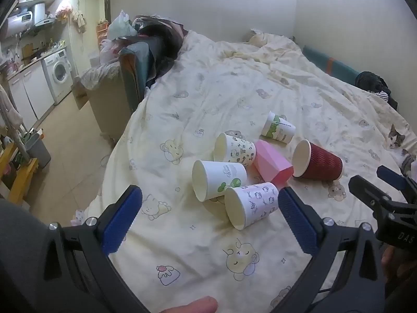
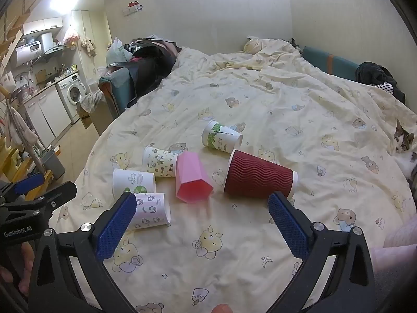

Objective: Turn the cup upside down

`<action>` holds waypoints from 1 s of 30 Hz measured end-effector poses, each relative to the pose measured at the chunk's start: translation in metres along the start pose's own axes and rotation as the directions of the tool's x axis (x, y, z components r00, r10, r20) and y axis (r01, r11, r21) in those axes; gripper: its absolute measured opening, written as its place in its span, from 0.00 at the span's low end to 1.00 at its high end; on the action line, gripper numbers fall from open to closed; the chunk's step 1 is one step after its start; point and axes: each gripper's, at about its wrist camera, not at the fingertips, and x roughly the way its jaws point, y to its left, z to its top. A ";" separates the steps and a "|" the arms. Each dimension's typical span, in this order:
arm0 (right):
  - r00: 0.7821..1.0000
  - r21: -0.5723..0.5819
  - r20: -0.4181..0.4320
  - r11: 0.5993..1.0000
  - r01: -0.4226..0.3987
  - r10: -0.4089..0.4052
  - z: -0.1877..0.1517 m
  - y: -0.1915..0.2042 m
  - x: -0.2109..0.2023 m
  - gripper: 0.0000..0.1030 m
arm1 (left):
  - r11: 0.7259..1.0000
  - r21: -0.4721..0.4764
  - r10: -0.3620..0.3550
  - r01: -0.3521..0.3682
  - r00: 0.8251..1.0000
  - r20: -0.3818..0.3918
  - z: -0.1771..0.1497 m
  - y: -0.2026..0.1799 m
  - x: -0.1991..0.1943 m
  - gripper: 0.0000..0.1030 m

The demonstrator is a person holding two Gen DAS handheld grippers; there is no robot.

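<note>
While splayed, tools (image 1: pixel 209 224) above cups (image 1: pixel 251 204).

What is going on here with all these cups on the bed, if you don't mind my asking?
A person holds a gripper in each hand over a bed, meaning to flip cups upside down. Six cups lie on their sides, among them a red cup and a pink cup. The left gripper and right gripper are both open, holding nothing. A cat watches from the edge.

- Bare quilt (image 2: pixel 208 260) lies open on the near side of the pink cup (image 2: pixel 191 180).
- Paper cups (image 2: pixel 156 161) crowd its left; red cup (image 2: pixel 258 177) flanks its right.
</note>
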 end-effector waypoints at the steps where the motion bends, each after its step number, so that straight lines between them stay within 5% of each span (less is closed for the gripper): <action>1: 1.000 -0.005 0.009 1.000 0.002 -0.002 0.000 0.000 0.000 1.00 | 1.000 0.000 -0.001 0.001 1.000 0.000 0.000 0.000 0.000 1.00; 30: 1.000 -0.002 -0.001 1.000 0.000 0.000 0.000 0.000 0.001 1.00 | 1.000 0.013 0.009 -0.009 1.000 0.005 0.001 0.000 -0.004 1.00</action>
